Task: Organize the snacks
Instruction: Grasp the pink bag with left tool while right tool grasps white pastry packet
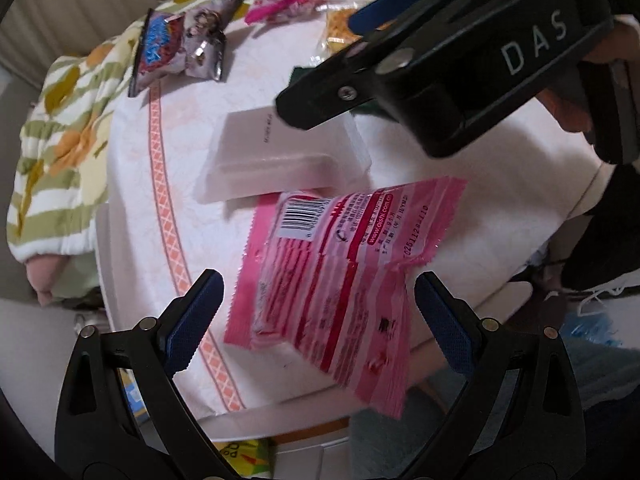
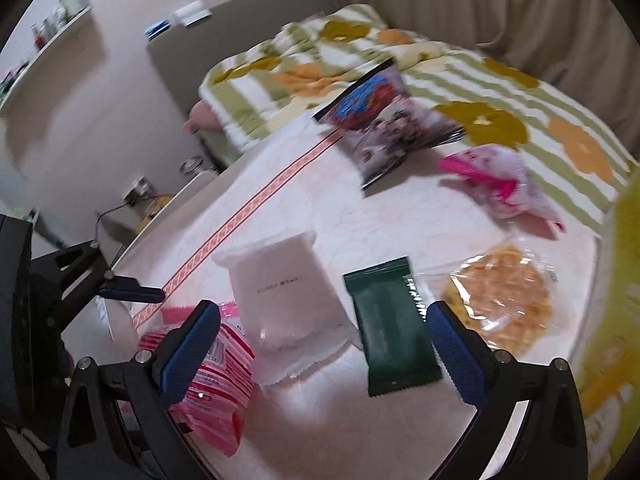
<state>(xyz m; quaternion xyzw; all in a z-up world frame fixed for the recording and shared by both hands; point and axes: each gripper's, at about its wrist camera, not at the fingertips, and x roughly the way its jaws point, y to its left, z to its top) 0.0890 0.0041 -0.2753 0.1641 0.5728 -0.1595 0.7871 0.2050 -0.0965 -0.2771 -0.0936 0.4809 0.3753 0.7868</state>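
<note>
**Snack sorting: both tongs poised over the table**

White patterned tablecloth (image 2: 304, 216) with an orange lattice stripe covers the work surface; a bed with a green-and-orange floral quilt (image 2: 472, 92) lies behind it.

Nearest the left gripper (image 1: 316, 320) lies the pink striped foil snack packet (image 1: 332, 280), barcode side up, overhanging the table's near edge. The tongs stand released, wide apart, with nothing between the pads. The right gripper (image 2: 324, 350) is likewise released and empty, above the dark green flat sachet (image 2: 390, 328).

Procedure, as judged: lower each gripper squarely, straddle the packet across its narrow width, and close on the sealed edge or firm body rather than the loose corner. The pink packet's overhang favours a grip from the edge.

Beyond, in order:
- One translucent white pouch (image 2: 288, 300), between the pink packet and the green sachet.
- One clear bag of golden fried snacks (image 2: 504, 300).
- One pink-and-white crumpled bag (image 2: 500, 184).
- One dark printed glossy bag (image 2: 384, 128), farthest, at the quilt's edge.

Total counted: six snack packs, two grippers.
</note>
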